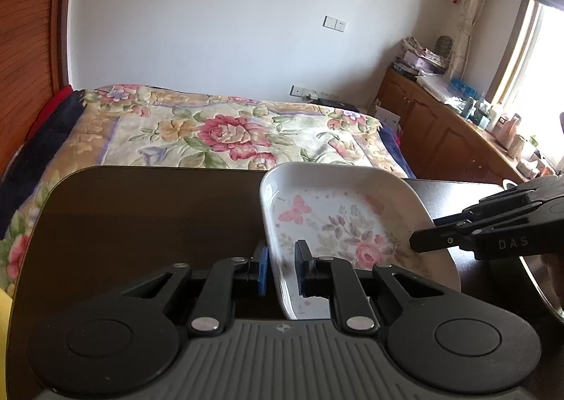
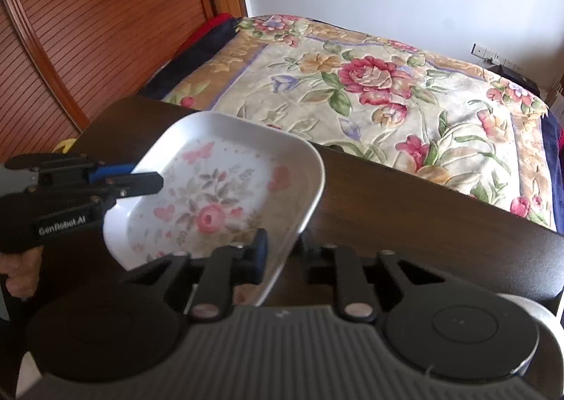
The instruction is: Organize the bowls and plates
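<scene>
A square white plate (image 1: 335,220) with a pink flower and butterfly print is tilted over the dark wooden table (image 1: 141,216). My left gripper (image 1: 282,269) is shut on its near-left rim, one blue pad outside the wall and one finger inside. In the same view my right gripper (image 1: 424,232) reaches in from the right and pinches the plate's right edge. The right wrist view shows the plate (image 2: 218,195) with my right gripper (image 2: 282,252) shut on its near-right rim. There my left gripper (image 2: 144,176) clamps the left edge above the table (image 2: 405,209).
A bed with a floral quilt (image 1: 229,132) (image 2: 387,82) lies just beyond the table's far edge. A cluttered wooden cabinet (image 1: 440,132) runs under the window at the right. A shiny metal rim (image 1: 539,287) shows at the right edge. A louvred wooden door (image 2: 88,30) stands on the left.
</scene>
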`<state>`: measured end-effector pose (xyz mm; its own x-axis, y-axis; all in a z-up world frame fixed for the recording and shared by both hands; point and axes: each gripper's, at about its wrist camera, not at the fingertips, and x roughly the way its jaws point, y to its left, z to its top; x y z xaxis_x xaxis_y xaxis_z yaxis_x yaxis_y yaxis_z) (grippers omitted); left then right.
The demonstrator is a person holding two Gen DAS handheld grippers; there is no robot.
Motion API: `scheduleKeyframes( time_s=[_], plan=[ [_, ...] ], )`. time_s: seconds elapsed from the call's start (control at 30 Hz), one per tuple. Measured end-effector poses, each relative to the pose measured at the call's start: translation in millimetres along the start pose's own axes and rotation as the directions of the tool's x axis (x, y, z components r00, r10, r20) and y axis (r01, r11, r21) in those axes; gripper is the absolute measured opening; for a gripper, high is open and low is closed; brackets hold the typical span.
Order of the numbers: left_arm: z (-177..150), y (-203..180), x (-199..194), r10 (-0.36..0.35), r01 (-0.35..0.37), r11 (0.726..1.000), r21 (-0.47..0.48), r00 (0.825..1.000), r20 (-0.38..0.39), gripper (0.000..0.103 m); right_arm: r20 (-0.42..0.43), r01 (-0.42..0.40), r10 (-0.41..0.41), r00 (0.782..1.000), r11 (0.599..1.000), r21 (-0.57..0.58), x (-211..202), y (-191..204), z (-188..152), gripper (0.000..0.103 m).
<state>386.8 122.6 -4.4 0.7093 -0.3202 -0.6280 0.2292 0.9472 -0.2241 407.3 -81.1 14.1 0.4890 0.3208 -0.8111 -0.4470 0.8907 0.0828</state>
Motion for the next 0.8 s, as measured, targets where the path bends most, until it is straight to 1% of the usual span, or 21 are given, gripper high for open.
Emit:
scheduleKeyframes(
  time_s=[0.13, 0.3, 0.37, 0.57, 0.63, 0.8],
  plan=[
    [-2, -2, -14, -0.008, 0.008, 1.000, -0.010, 1.000, 0.019, 0.046, 0.025, -0.024, 0.023, 0.999, 1.000, 0.012, -6, 2, -3, 0.018],
    [-6, -10, -36, -0.004, 0.004, 1.000, 0.007, 0.998, 0.055, 0.046, 0.057, -0.033, 0.030, 0.998, 0.999, 0.043, -14, 1, -8, 0.018],
    [-7, -12, -44, -0.008, 0.007, 1.000, 0.010, 0.998, 0.064, 0.046, 0.073, -0.032, 0.029, 0.997, 0.998, 0.050, -19, 1, -10, 0.014],
    [-13, -21, -62, -0.012, 0.010, 1.000, 0.026, 0.998, 0.068, 0.046, 0.130, -0.035, 0.028, 0.991, 0.998, 0.057, -40, 5, -16, 0.011],
    [-16, -25, -69, -0.013, 0.011, 0.999, 0.033, 0.997, 0.073, 0.046, 0.146, -0.038, 0.030, 0.989, 0.998, 0.055, -46, 6, -19, 0.008],
    [-19, -36, -89, -0.007, 0.002, 0.999, 0.052, 0.995, 0.097, 0.046, 0.173, -0.045, 0.034, 0.984, 0.997, 0.059, -60, 7, -28, 0.008]
  ],
)
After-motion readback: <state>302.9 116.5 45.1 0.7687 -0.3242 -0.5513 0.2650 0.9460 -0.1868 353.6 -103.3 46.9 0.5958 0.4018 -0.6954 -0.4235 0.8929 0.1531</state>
